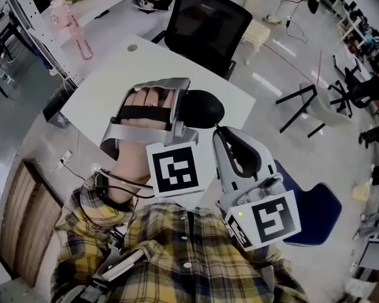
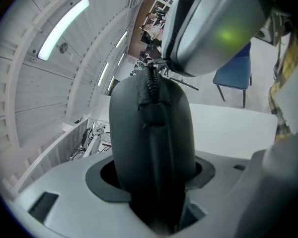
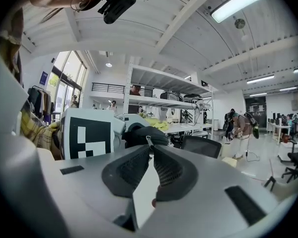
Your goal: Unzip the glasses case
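The black glasses case [image 1: 204,109] is held in the air over the white table [image 1: 107,84]. My left gripper [image 1: 184,111] is shut on one end of it. In the left gripper view the case [image 2: 154,133] stands up between the jaws of the left gripper [image 2: 154,182], its zipper [image 2: 150,83] running along the top edge. My right gripper [image 1: 219,131] meets the case's other end. In the right gripper view the right gripper [image 3: 150,150] has its pads closed at the tips on the small zipper pull [image 3: 149,142] of the case [image 3: 145,134].
A black office chair [image 1: 205,21] stands at the table's far side and a blue chair [image 1: 316,213] sits to my right. A pink bottle [image 1: 66,21] is on a desk at the far left. Shelving and people fill the background.
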A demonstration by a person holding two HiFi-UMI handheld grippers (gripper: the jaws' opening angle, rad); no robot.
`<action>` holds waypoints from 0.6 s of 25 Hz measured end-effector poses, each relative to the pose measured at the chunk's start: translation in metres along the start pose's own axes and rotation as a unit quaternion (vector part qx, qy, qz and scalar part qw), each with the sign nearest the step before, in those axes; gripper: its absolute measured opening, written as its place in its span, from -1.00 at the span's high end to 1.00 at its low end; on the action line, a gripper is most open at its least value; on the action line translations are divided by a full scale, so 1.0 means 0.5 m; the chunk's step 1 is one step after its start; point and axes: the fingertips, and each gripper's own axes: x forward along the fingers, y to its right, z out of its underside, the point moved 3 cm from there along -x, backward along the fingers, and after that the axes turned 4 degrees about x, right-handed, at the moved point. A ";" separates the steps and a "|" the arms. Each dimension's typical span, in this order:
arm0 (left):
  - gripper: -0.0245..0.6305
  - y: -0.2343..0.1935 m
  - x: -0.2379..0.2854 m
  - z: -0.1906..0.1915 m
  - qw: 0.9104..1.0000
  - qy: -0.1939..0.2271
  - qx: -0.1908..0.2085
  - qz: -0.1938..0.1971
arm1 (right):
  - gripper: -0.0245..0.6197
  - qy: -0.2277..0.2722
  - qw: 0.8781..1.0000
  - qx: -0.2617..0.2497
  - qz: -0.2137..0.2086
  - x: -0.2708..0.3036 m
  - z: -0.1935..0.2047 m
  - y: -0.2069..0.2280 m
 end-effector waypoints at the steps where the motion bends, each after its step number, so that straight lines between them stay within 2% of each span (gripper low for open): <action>1: 0.11 0.002 0.001 -0.001 1.000 0.001 0.000 0.003 | 0.85 -0.001 1.000 -0.003 0.000 0.000 0.002 0.001; 7: 0.11 0.017 0.007 -0.006 1.000 0.006 0.004 0.017 | 0.85 0.000 0.999 -0.046 0.004 0.001 0.011 -0.002; 12: 0.11 0.024 0.011 -0.011 1.000 0.011 0.009 0.029 | 0.85 -0.004 0.991 -0.135 0.021 0.005 0.018 -0.013; 15: 0.11 0.027 0.012 -0.013 0.999 0.014 0.006 0.035 | 0.84 -0.010 0.987 -0.158 0.028 0.003 0.025 -0.012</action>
